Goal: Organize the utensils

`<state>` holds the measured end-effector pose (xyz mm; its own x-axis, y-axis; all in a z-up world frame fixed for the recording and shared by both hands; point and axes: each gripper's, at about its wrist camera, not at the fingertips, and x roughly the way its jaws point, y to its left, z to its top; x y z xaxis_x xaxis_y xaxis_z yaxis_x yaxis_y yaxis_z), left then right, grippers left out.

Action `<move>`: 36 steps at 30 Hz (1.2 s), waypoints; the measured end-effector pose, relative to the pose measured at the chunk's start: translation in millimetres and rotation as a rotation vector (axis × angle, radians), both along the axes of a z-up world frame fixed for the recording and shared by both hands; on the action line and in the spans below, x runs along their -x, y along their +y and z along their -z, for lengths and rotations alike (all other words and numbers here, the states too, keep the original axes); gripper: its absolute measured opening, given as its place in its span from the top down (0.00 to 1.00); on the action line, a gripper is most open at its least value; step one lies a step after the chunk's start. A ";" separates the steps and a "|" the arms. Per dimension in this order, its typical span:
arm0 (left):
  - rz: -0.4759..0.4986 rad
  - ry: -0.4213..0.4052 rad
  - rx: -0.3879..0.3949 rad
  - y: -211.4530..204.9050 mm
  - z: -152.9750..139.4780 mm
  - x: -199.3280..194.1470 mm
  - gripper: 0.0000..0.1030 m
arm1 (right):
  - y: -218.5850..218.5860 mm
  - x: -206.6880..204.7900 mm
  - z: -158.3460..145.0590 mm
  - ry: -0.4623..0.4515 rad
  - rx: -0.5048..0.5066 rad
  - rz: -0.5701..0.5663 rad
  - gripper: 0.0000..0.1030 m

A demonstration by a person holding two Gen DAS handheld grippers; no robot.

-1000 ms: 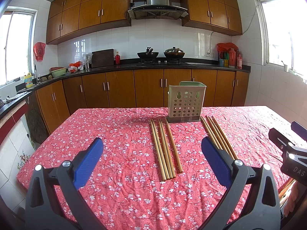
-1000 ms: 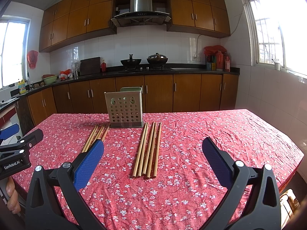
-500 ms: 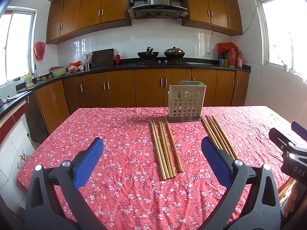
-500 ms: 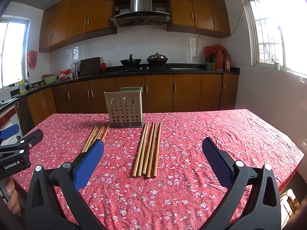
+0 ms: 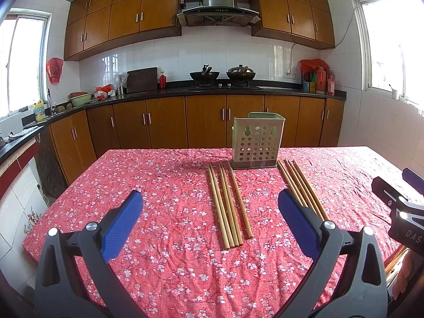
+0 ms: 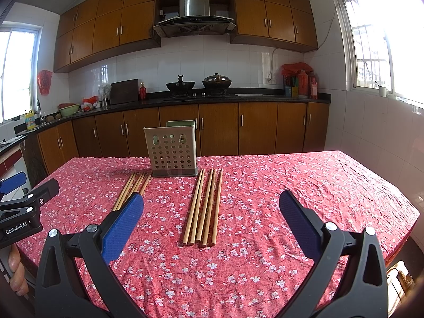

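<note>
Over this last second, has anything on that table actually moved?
Nothing visibly changed. Both bundles of chopsticks lie flat on the tablecloth before the perforated holder, and the left gripper and right gripper hover open, holding nothing.

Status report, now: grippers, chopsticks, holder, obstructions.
Left gripper and right gripper: jaws open, empty, above the tablecloth. Two chopstick groups, left and right, flat before the upright holder. Nothing in the way.

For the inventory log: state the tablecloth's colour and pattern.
Red tablecloth with small white blossoms, clearest in the right wrist view.
</note>
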<state>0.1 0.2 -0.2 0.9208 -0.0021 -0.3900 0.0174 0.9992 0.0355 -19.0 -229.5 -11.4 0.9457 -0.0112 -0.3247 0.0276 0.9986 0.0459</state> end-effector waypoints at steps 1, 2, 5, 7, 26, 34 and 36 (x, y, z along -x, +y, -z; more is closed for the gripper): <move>0.000 0.000 0.000 0.0 0.0 0.1 0.04 | -0.2 0.2 -0.1 0.000 0.000 0.000 0.02; -0.001 0.000 0.000 0.1 0.0 0.1 0.04 | -0.2 0.2 -0.2 0.000 -0.001 0.000 0.02; -0.001 0.000 0.000 0.0 0.0 0.0 0.04 | -0.6 0.9 -0.4 0.000 0.000 0.000 0.02; -0.001 0.000 0.001 0.1 0.0 0.0 0.04 | -0.9 1.4 -0.6 0.000 -0.001 0.000 0.02; -0.070 0.226 0.032 25.3 45.9 -77.7 0.04 | -25.8 -83.6 47.2 0.349 -0.054 0.021 0.22; -0.062 0.328 0.021 30.4 64.7 -123.0 0.23 | -32.9 -146.0 79.3 0.554 -0.155 0.000 0.71; -0.044 0.362 0.037 30.6 71.3 -132.8 0.28 | -30.9 -155.5 84.5 0.580 -0.167 -0.014 0.74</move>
<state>132.9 30.8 -71.5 0.7224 0.0142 -0.6913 -0.0205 0.9998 -0.0009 136.5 -260.4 -95.9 0.6133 0.0950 -0.7841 0.0822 0.9797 0.1830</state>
